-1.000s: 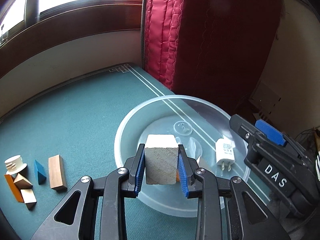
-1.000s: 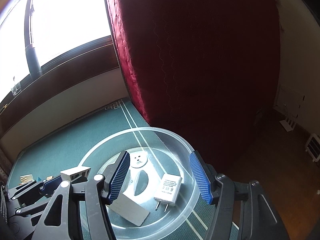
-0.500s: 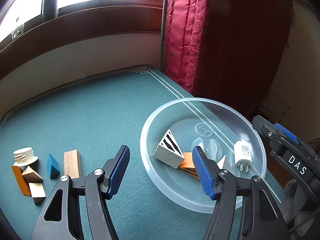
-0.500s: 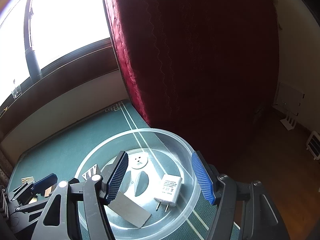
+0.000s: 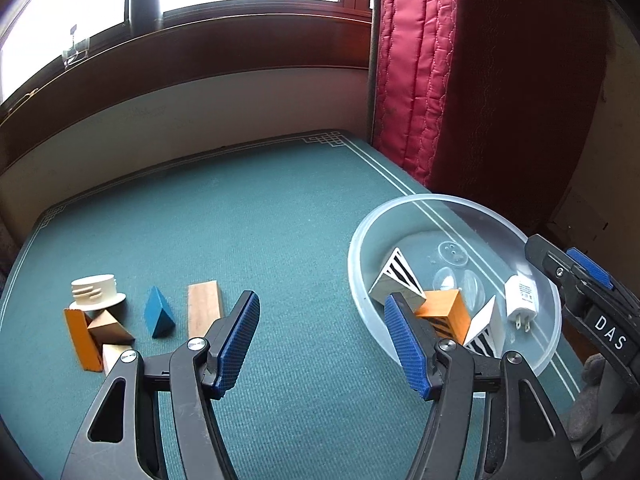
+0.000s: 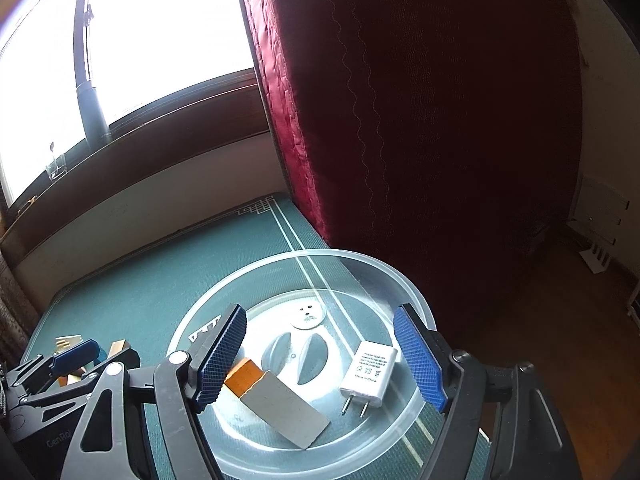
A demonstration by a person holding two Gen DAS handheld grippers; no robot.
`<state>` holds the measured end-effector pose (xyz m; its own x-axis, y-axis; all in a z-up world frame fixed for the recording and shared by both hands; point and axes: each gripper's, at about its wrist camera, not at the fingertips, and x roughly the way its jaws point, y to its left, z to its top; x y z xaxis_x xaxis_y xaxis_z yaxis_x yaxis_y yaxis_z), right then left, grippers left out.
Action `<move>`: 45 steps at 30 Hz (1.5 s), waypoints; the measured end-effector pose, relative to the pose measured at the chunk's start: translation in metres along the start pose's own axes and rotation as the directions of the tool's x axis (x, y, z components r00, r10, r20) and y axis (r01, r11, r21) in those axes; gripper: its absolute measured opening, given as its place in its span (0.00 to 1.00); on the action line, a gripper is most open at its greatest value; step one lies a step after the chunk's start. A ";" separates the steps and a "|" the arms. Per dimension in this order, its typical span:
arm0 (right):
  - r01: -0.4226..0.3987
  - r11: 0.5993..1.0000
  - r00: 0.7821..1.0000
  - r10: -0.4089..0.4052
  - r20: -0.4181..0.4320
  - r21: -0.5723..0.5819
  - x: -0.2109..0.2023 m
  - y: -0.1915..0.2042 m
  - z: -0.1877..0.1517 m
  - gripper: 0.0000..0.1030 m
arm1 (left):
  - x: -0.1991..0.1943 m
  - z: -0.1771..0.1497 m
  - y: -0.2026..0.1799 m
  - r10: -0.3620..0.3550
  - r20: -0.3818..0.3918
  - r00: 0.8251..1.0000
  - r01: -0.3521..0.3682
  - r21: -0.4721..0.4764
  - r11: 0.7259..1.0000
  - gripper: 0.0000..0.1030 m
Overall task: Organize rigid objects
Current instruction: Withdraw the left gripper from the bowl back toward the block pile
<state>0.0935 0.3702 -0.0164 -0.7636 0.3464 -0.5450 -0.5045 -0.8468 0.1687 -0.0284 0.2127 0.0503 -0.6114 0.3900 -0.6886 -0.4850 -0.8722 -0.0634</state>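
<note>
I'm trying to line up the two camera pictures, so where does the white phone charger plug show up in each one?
Left wrist view: the white charger plug lies at the right, inside the clear bowl, prongs toward the camera.
Right wrist view: the plug sits lower centre, in the bowl, between the open blue pads.
Shared landmark: the red quilted curtain behind the bowl.

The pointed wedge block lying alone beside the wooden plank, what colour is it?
Blue wedge block; clearest in the left wrist view.

Both tongs gaping, nothing gripped

My left tongs point(image 5: 320, 342) stand apart and empty, tilted downward; my right tongs point(image 6: 320, 354) have just been opening, nothing pressed between their pads.
</note>
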 end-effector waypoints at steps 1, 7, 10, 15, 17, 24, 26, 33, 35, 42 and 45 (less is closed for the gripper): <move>-0.009 1.000 1.000 0.009 -0.002 -0.003 0.000 0.001 -0.001 0.77 | 0.000 -0.001 0.002 0.019 -0.007 1.000 -0.019 -0.001 1.000 0.65; -0.064 0.998 0.998 0.064 -0.017 -0.029 0.001 0.009 -0.005 0.78 | -0.005 -0.009 0.020 0.055 -0.014 0.998 -0.056 -0.041 0.998 0.65; -0.079 0.996 0.997 0.078 -0.019 -0.037 0.001 0.012 -0.006 0.78 | -0.011 -0.012 0.029 0.077 -0.007 0.997 -0.077 -0.054 0.996 0.65; -0.087 0.995 0.996 0.086 -0.014 -0.038 0.001 0.011 -0.008 0.78 | -0.023 -0.021 0.050 0.109 0.007 0.994 -0.108 -0.094 0.990 0.65; -0.088 0.995 0.996 0.088 -0.012 -0.039 0.002 0.012 -0.008 0.78 | -0.029 -0.025 0.060 0.136 0.021 0.990 -0.133 -0.100 0.986 0.65; -0.094 0.993 0.996 0.095 0.005 -0.064 0.004 0.017 -0.010 0.78 | -0.040 -0.040 0.102 0.207 0.034 0.978 -0.199 -0.154 0.968 0.65; -0.097 0.993 0.995 0.098 0.005 -0.065 0.003 0.016 -0.012 0.78 | -0.040 -0.045 0.112 0.221 0.029 0.975 -0.213 -0.167 0.963 0.65; -0.101 0.993 0.995 0.102 0.015 -0.059 0.001 0.016 -0.011 0.78 | -0.030 -0.055 0.138 0.228 -0.018 0.973 -0.227 -0.212 0.951 0.65; -0.101 0.993 0.995 0.102 0.017 -0.062 0.001 0.017 -0.012 0.78 | -0.027 -0.057 0.145 0.230 -0.027 0.973 -0.230 -0.223 0.947 0.65; -0.089 0.992 0.995 0.093 0.039 -0.087 -0.001 0.022 -0.013 0.78 | -0.011 -0.064 0.161 0.221 -0.071 0.973 -0.232 -0.259 0.938 0.65; -0.087 0.993 0.995 0.090 0.037 -0.082 -0.001 0.022 -0.012 0.78 | -0.007 -0.066 0.165 0.213 -0.083 0.973 -0.228 -0.270 0.935 0.65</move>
<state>0.0881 0.3464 -0.0225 -0.8202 0.2830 -0.4971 -0.4015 -0.9039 0.1478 -0.0625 0.0466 -0.0030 -0.6466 0.1692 -0.7438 -0.1453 -0.9846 -0.0976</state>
